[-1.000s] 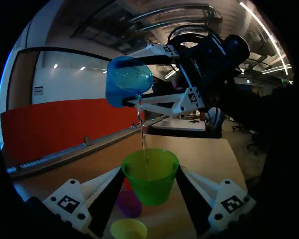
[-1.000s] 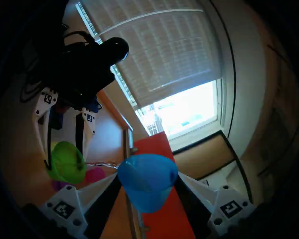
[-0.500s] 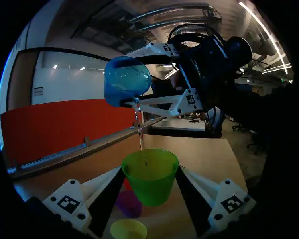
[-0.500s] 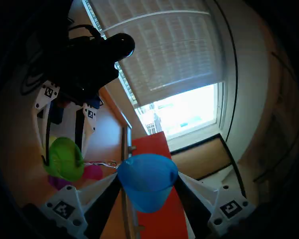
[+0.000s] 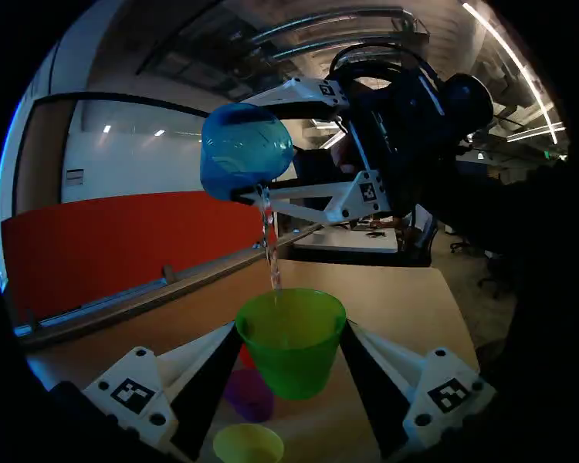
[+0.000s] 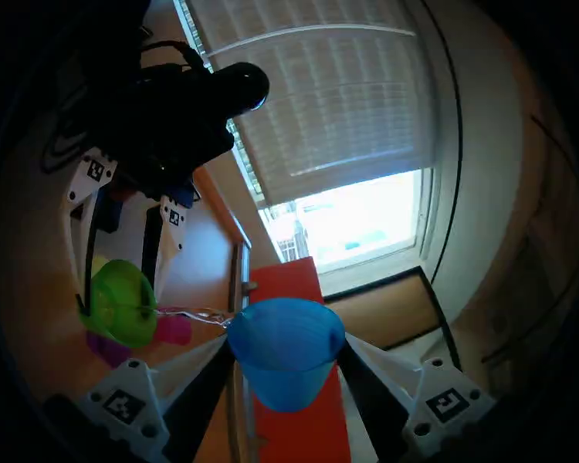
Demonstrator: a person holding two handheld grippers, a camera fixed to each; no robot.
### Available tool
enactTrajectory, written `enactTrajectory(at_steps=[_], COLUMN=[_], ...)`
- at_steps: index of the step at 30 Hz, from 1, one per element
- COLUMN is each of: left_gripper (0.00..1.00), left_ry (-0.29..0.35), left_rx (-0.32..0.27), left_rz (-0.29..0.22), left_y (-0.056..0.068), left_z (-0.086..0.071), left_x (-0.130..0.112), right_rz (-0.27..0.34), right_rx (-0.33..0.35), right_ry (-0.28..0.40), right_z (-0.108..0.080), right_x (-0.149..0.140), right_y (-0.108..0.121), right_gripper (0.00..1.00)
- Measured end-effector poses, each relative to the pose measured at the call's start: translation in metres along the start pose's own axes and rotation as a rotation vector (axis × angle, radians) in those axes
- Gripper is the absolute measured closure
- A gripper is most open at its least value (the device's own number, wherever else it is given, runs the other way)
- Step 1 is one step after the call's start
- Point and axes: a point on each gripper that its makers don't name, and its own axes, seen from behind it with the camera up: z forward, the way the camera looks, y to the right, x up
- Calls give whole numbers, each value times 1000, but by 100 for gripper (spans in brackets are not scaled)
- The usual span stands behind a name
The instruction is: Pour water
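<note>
In the left gripper view, a translucent green plastic cup [image 5: 291, 363] is pinched upright between both fingers of the left gripper [image 5: 291, 343], above a light wooden desk [image 5: 401, 301]. Over it, a translucent blue plastic cup [image 5: 239, 150] is clamped, tipped over, in the right gripper [image 5: 251, 152]. A thin stream of water [image 5: 270, 247] is seen falling from its rim into the green cup. A small purple cup [image 5: 249, 395] and a yellow cup [image 5: 248, 445] stand on the desk below. The desk's left edge is bordered by a red partition panel [image 5: 127, 239]. Exposed ceiling pipes [image 5: 328, 31] and strip lights [image 5: 506, 46] are seen overhead.

In the right gripper view, the blue cup is gripped by both fingers. The stream reaches the green cup, and a window with blinds [image 6: 328, 116] is shown behind.
</note>
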Motion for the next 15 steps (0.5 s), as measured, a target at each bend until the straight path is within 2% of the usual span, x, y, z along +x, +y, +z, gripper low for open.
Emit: enactTrajectory(at_steps=[15], left_gripper=[13], left_ry=[1], left_rx=[-1], left_rz=[2], left_y=[2], left_z=[0], left_x=[0], right_rz=[-47], right_rx=[-11], right_ry=[-1], right_z=[1], right_x=[1], right_y=[2], right_gripper=[10])
